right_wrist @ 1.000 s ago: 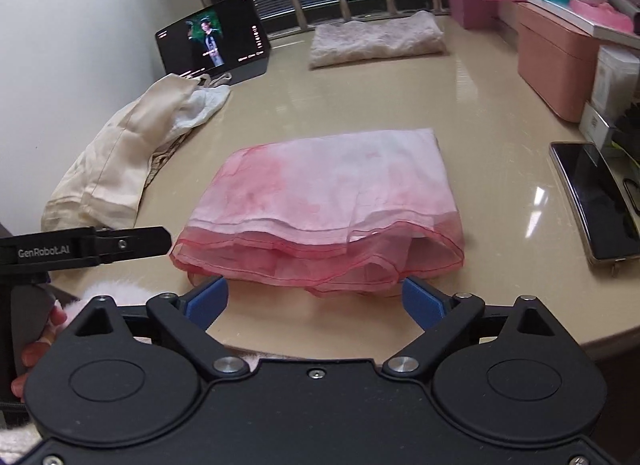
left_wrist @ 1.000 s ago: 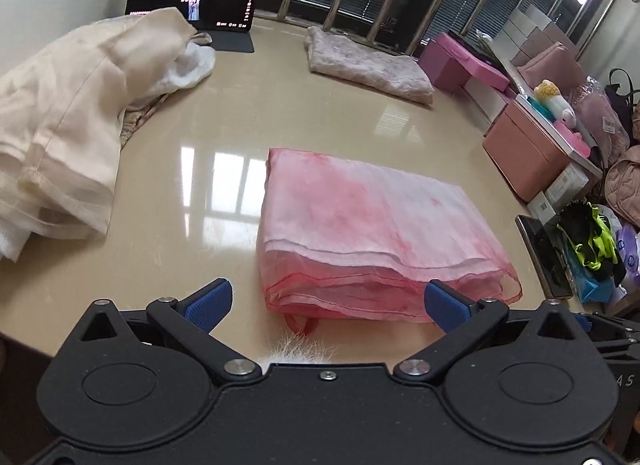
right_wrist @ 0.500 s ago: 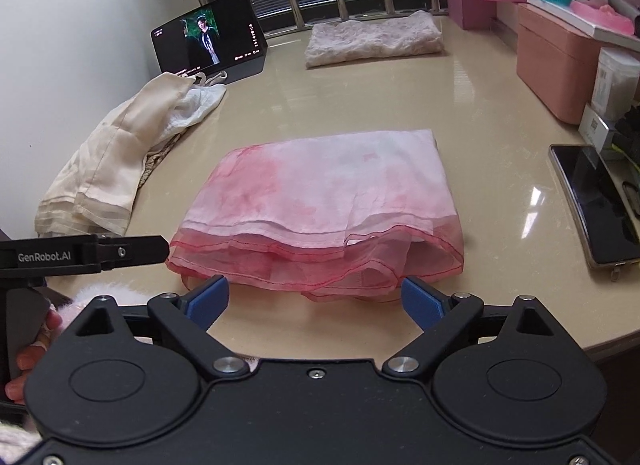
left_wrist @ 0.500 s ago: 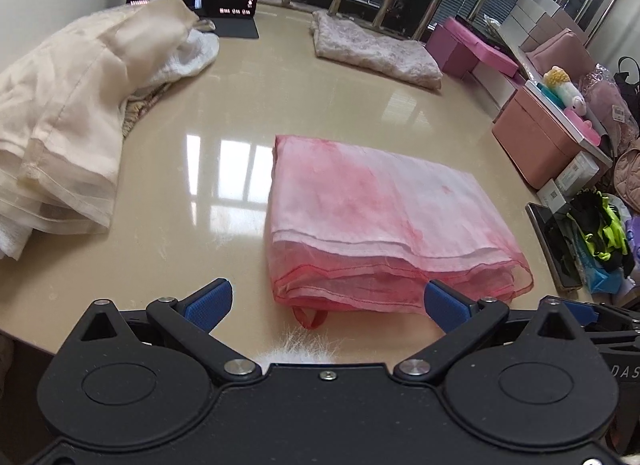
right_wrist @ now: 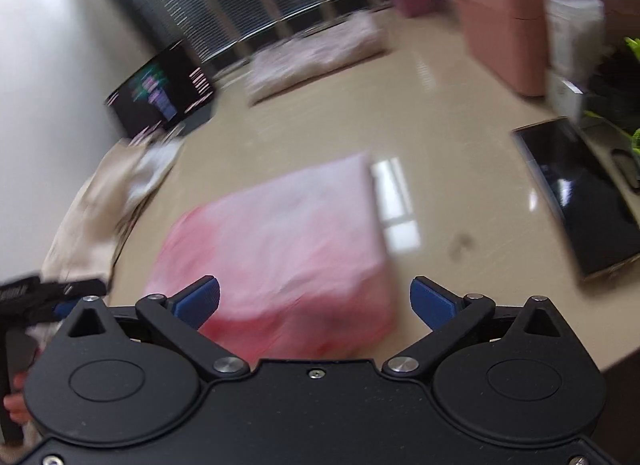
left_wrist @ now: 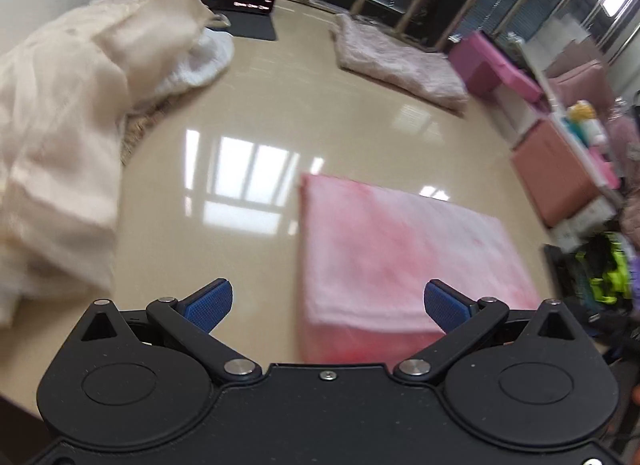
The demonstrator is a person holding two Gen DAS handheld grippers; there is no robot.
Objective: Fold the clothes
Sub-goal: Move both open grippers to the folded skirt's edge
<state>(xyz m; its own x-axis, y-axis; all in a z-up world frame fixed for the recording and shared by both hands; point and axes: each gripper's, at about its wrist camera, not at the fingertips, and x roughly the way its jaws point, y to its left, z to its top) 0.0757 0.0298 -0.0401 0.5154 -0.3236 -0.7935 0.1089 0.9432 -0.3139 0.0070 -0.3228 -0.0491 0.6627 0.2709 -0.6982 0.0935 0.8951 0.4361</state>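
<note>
The folded pink garment (left_wrist: 400, 261) lies flat on the glossy beige table (left_wrist: 248, 113), its near edge just ahead of both grippers. The left gripper (left_wrist: 328, 305) stands with its blue pads wide apart, nothing between them pressed; the garment's left edge runs up between its fingers, and bare tabletop fills the space ahead of the left pad. Farther left, a heap of cream clothes (left_wrist: 60, 137) reaches toward the table's near rim. The right gripper (right_wrist: 314, 297) has its jaws opening, at full spread, with the garment's near right corner between them but clear of both pads. To its right lies open tabletop up to a dark phone (right_wrist: 580, 197) near the table's edge. Beyond, well apart, lie a folded pale cloth (right_wrist: 316, 53) and a lit tablet (right_wrist: 160, 93).
</note>
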